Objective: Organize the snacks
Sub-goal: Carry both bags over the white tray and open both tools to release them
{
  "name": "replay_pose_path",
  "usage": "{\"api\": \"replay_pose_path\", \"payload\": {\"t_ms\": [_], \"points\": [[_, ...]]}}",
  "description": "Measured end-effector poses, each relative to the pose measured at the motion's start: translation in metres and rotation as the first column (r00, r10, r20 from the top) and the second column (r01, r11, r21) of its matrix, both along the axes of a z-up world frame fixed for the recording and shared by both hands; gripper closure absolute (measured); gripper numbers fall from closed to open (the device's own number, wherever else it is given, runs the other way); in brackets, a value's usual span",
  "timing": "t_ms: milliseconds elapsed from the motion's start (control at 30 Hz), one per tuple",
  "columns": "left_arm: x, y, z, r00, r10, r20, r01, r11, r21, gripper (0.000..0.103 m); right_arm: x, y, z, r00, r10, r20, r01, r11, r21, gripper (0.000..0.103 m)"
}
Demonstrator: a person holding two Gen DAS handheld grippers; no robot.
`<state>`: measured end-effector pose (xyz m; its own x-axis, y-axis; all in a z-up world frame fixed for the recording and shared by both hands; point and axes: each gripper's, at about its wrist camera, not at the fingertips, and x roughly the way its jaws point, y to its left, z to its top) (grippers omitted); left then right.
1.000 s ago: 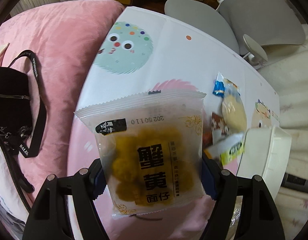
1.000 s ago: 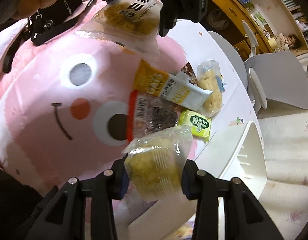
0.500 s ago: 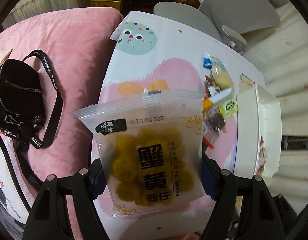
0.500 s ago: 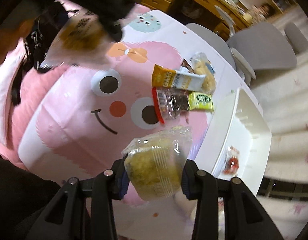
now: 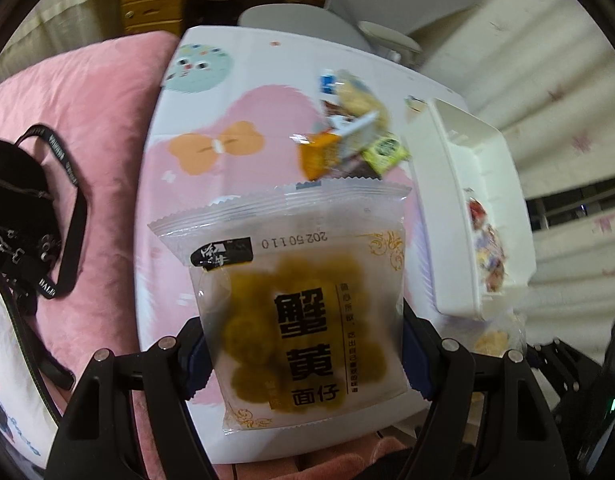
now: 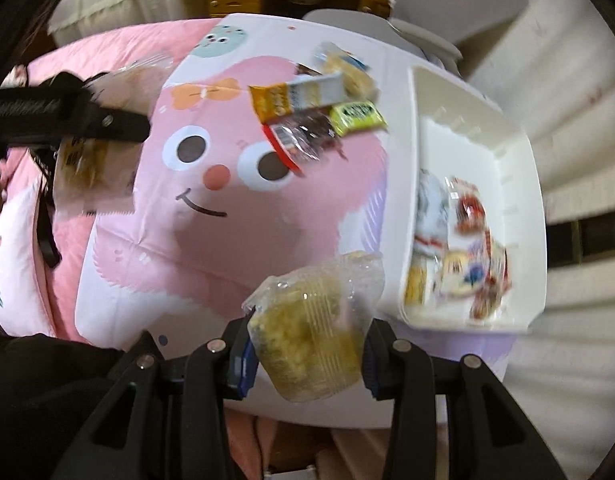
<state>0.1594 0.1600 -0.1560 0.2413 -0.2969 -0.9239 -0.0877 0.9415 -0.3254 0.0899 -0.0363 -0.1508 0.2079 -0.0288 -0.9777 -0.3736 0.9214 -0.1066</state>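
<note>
Covering the table is one printed cloth [image 6: 235, 240] with a pink cartoon face, and one pink blanket [image 5: 87, 120] is lying to its left with one black bag [image 5: 15, 208] on it. One white bin [image 6: 523, 168] is sitting at the cloth's right edge, holding several wrapped snacks [image 6: 467, 248], too blurred to count. One loose pile of snacks [image 6: 319, 116] is lying on the far part of the cloth just left of the bin; about five packets are showing there, among them one orange-and-white pack and one yellow-green one. The left gripper [image 5: 303, 344] is clamping one frosted packet [image 5: 295, 304] with yellow pieces and black characters, held above the near cloth, left of the bin. The right gripper [image 6: 307, 356] is pinching one clear-wrapped yellow cake [image 6: 311, 320] between its blue pads, above the cloth's near right part, beside the bin's near corner.
</note>
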Motion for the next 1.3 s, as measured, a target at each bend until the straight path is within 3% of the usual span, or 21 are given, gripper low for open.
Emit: {"api": "replay_pose_path", "payload": {"t_ms": [300,833,1200,1300], "points": [[-0.002,-0.077,0.038,0.991,-0.052,0.122,0.052,0.999,-0.003,0.028,0.015,-0.069,0.014,0.995,-0.098,-0.012,0.098,0.992,0.078,0.063],[0.026,-0.205,0.064,0.972,0.013,0.234,-0.012,1.000,-0.004,0.028,0.079,-0.197,0.031,0.997,-0.082,0.010,0.080,0.990,0.112,0.063],[0.065,-0.267,0.071,0.951,0.064,0.303,-0.070,0.998,0.008,0.027,0.121,-0.254,0.060,0.986,-0.038,0.161,0.000,0.974,0.226,0.063],[0.070,-0.276,0.071,0.950,0.080,0.302,-0.091,0.996,0.023,0.023,0.128,-0.262,0.063,0.982,-0.037,0.187,-0.013,0.965,0.263,0.062]]}}
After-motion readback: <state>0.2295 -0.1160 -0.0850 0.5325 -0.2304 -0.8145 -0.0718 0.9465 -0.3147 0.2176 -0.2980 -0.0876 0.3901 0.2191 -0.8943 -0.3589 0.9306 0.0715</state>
